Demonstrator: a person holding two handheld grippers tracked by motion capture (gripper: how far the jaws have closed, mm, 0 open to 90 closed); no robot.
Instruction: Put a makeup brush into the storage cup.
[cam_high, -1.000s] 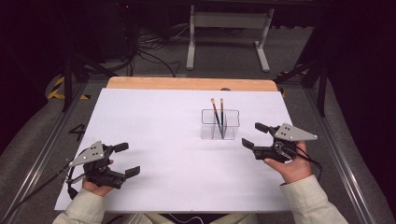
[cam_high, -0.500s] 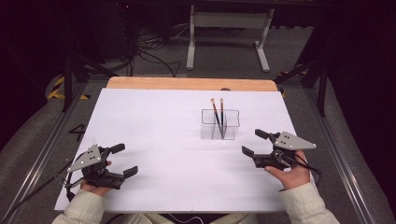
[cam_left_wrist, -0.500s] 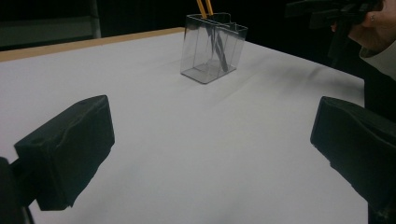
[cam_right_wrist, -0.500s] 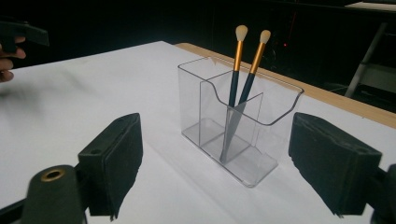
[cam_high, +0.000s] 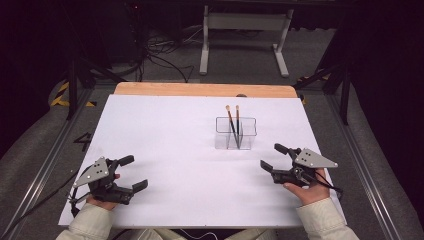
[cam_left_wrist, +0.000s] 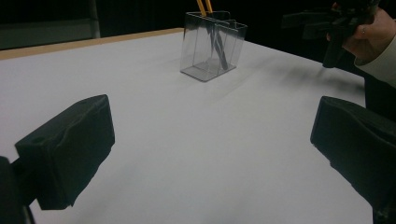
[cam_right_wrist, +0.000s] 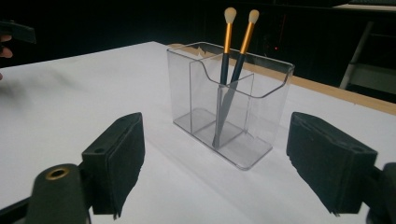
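A clear plastic holder (cam_high: 236, 134) with compartments stands on the white table cover (cam_high: 190, 150), right of centre. Two makeup brushes (cam_high: 234, 125) with gold ferrules and dark handles lean upright in it. My right gripper (cam_high: 269, 155) is open, low over the cover just right of and nearer than the holder. In the right gripper view its jaws (cam_right_wrist: 224, 163) frame the holder (cam_right_wrist: 229, 102) and brushes (cam_right_wrist: 236, 46) without touching them. My left gripper (cam_high: 137, 171) is open near the front left. Its own view (cam_left_wrist: 210, 154) shows the holder (cam_left_wrist: 212, 44) farther off.
A wooden table edge (cam_high: 205, 90) shows beyond the cover. Behind it are a metal stand (cam_high: 245, 35) and cables on the floor. The right gripper (cam_left_wrist: 317, 23) in its hand appears far off in the left gripper view.
My right gripper has sunk toward the table and drawn slightly nearer the front edge, jaws still open. The left gripper has hardly moved.
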